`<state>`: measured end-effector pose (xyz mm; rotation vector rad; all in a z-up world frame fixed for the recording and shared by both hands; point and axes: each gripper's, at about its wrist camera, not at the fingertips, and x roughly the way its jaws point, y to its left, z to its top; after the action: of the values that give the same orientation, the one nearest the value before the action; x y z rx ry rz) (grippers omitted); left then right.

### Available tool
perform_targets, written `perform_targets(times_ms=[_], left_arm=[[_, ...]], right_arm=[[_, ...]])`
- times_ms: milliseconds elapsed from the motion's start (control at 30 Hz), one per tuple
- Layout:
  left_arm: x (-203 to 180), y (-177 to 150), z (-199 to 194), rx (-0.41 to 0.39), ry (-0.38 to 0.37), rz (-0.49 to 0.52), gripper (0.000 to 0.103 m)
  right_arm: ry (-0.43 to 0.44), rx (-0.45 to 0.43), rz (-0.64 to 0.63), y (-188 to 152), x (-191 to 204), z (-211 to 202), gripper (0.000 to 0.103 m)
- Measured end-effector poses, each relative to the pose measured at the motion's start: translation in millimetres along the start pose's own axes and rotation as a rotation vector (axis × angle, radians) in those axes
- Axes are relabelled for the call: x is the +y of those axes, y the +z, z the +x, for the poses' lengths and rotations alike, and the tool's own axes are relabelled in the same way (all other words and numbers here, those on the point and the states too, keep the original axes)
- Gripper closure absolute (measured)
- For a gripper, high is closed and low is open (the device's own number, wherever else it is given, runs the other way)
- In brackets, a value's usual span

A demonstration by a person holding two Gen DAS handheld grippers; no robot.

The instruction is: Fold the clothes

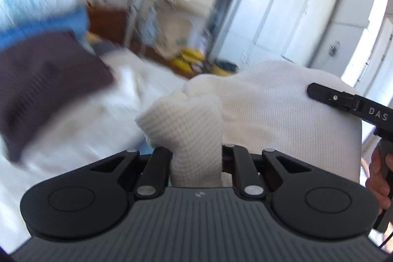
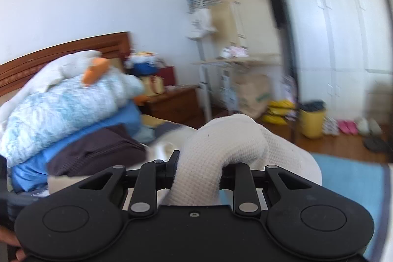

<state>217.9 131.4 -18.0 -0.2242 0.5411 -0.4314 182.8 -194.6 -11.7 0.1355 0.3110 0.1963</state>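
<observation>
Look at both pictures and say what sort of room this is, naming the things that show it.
Most likely a bedroom: a bed with a wooden headboard, a pile of folded quilts on it, and tall white wardrobes along the wall.

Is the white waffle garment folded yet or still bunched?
Still bunched: the white waffle garment hangs in rumpled gathers between the left gripper and right gripper.

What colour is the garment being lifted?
Cream-white waffle-knit garment, clearest in the left wrist view.
</observation>
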Motion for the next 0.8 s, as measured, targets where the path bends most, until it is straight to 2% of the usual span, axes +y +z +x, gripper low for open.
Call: perform_targets(times_ms=[100, 300, 333, 400, 433, 467, 533, 567, 600, 633, 700, 800], left_arm=[[49, 51, -22, -0.053, 0.054, 0.018, 0.09], [134, 145, -53, -0.165, 0.234, 0.045, 0.09], [152, 156, -52, -0.176, 0.26, 0.011, 0.09], [192, 169, -38, -0.15, 0.32, -0.055, 0.087], [215, 170, -21, -0.095, 0.352, -0.069, 0.086], [240, 169, 0, -0.022, 0.384, -0.076, 0.084], [285, 155, 42, 0.15, 0.432, -0.097, 0.084], [304, 143, 59, 0.214, 0.47, -0.124, 0.083], [314, 133, 63, 0.201, 0.465, -0.142, 0.08], [320, 123, 61, 0.153, 0.439, -0.155, 0.078], [323, 112, 50, 0.082, 0.436, -0.18, 0.064], [325, 100, 37, 0.014, 0.424, -0.222, 0.057]], right_arm=[[0.088, -0.023, -0.024, 27, 31, 32, 0.074], [0.273, -0.124, 0.026, 84, 98, 128, 0.074], [0.306, -0.145, 0.052, 91, 108, 147, 0.074], [0.34, -0.145, 0.111, 96, 124, 190, 0.071], [0.348, -0.116, 0.153, 94, 132, 217, 0.065], [0.344, -0.05, 0.207, 88, 138, 245, 0.053], [0.249, 0.172, 0.325, 65, 146, 292, 0.044], [0.209, 0.25, 0.381, 49, 148, 304, 0.043], [0.177, 0.303, 0.435, 32, 149, 310, 0.043], [0.208, 0.315, 0.481, 16, 150, 310, 0.043], [0.29, 0.326, 0.552, -14, 148, 301, 0.043], [0.338, 0.371, 0.614, -49, 145, 282, 0.042]])
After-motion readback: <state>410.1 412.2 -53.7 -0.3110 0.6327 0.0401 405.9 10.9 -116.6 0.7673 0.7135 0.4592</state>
